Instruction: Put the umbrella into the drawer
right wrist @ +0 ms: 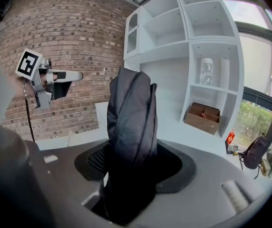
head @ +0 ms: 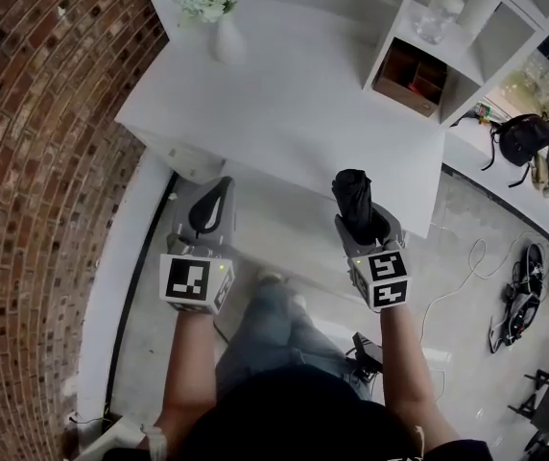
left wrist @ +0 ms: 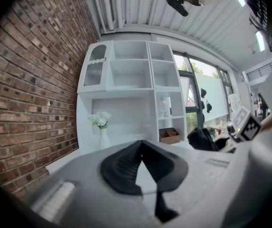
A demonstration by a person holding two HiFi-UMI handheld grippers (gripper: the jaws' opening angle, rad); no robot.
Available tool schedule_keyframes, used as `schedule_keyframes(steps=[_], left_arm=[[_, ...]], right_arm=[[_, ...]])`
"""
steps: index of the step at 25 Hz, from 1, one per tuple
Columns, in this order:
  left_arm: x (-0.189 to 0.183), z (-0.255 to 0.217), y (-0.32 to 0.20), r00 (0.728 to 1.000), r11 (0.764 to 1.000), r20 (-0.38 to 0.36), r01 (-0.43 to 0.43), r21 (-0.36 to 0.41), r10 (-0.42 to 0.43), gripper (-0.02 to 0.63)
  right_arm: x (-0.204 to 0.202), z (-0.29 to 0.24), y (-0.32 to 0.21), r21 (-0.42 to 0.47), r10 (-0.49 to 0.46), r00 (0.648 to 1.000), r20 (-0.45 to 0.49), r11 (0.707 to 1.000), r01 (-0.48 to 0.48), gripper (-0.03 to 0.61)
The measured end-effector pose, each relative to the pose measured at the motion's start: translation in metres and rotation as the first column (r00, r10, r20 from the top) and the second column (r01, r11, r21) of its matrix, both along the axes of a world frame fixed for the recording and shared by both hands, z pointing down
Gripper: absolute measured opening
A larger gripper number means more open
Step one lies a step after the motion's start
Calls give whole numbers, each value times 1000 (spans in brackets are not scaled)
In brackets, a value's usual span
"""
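Note:
A black folded umbrella [head: 352,192] stands up out of my right gripper [head: 361,221], whose jaws are shut on its lower part. In the right gripper view the umbrella [right wrist: 131,113] fills the gap between the pads of the right gripper [right wrist: 133,161]. My left gripper [head: 222,188] hangs level with it to the left, shut with its tips meeting and nothing in it; the left gripper view shows those tips [left wrist: 141,144] touching. Both grippers are in front of the near edge of a white cabinet top [head: 284,113]. I cannot make out a drawer.
A white vase of flowers [head: 219,17] stands at the back of the cabinet top. A white shelf unit at the right holds a brown box [head: 411,77] and a glass jar [head: 438,12]. A brick wall [head: 35,161] runs along the left. A black backpack [head: 524,137] and cables lie at the right.

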State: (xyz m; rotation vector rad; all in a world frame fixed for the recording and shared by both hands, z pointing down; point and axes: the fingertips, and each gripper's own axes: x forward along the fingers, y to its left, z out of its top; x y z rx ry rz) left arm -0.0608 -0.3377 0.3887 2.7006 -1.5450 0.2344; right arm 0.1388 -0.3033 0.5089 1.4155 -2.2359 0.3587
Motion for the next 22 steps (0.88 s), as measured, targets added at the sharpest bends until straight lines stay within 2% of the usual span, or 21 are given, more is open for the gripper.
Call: schedule_keyframes(steps=[5, 9, 15, 22], left_arm=[[-6, 3, -13, 1000, 1000, -2, 2, -11, -2, 0], [-17, 5, -23, 1000, 1000, 6, 14, -1, -14, 0], [-27, 3, -30, 999, 999, 13, 32, 3, -32, 0], [-39, 9, -30, 999, 999, 8, 39, -11, -39, 0]], right_arm=[[-21, 37, -3, -104, -91, 995, -45, 991, 86, 248], [-39, 62, -6, -173, -155, 987, -44, 974, 145, 249], [-66, 96, -9, -274, -239, 970, -44, 937, 218, 250], [-88, 133, -15, -381, -275, 961, -35, 893, 241, 250]])
